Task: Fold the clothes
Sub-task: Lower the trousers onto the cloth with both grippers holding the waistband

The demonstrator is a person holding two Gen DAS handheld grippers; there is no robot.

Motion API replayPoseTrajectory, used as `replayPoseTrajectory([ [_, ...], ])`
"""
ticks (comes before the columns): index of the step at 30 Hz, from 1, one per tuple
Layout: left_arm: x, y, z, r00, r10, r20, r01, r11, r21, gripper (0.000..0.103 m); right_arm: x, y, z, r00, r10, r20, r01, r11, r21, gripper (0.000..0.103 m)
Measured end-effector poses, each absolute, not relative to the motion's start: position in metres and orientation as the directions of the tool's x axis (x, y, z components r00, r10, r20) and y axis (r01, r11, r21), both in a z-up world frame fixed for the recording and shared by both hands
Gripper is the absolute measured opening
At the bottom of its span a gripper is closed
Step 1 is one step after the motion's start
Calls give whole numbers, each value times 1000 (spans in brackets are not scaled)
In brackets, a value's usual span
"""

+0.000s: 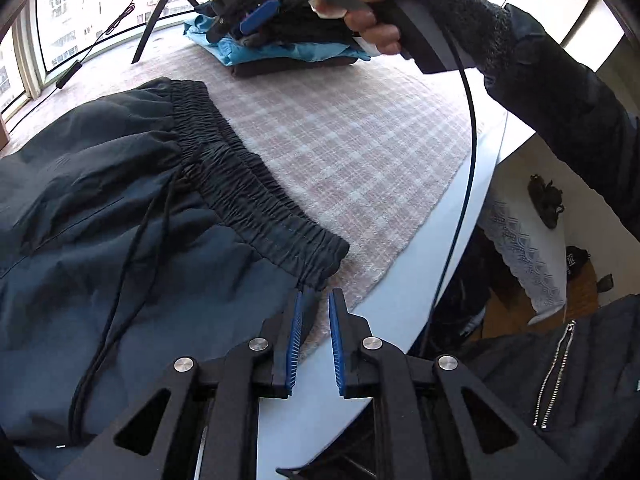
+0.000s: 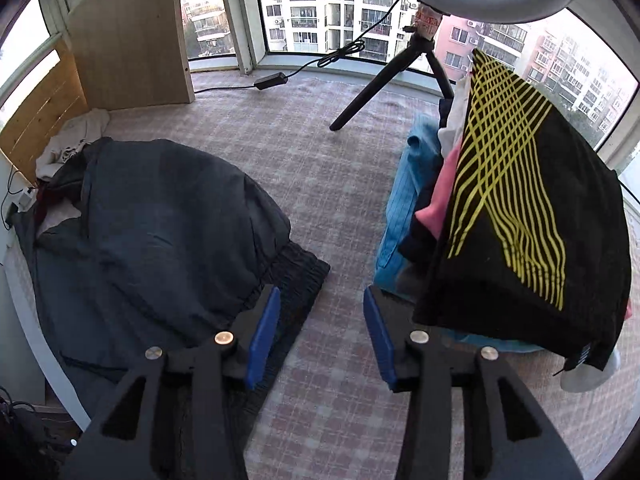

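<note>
Dark navy trousers (image 1: 100, 216) with a gathered elastic waistband (image 1: 248, 196) and a black drawstring lie spread on the checked tablecloth; they also show in the right wrist view (image 2: 160, 232). My left gripper (image 1: 314, 294) is open by a narrow gap, its tips just short of the waistband's near corner, holding nothing. My right gripper (image 2: 320, 294) is wide open and empty, above the cloth between the waistband (image 2: 296, 280) and the stack. It also shows in the left wrist view (image 1: 256, 12), held over the stack.
A stack of folded clothes (image 2: 500, 220), black with yellow stripes on top over pink and blue, stands at the right; it also shows in the left wrist view (image 1: 280, 52). A tripod (image 2: 384, 80) with ring light stands behind. The table edge (image 1: 400, 300) is near.
</note>
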State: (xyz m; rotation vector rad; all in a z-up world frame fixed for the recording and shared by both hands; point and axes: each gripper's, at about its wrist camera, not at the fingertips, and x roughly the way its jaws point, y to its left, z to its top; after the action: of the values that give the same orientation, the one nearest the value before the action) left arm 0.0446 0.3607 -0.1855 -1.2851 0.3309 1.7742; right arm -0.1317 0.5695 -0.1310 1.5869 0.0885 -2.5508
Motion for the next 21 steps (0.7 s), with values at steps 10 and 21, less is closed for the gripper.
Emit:
replayPoseTrajectory([
  [10,54,413,-216,-191,415,-890,-827,-556,-81,19,-180,556,-207,-377,-106,-920,24,-994,105,43],
  [21,38,411,-221,-203,453,-868,-790,-599,-127,0,-181,559,-224,-341,-175,-924,18,-984,179,43],
])
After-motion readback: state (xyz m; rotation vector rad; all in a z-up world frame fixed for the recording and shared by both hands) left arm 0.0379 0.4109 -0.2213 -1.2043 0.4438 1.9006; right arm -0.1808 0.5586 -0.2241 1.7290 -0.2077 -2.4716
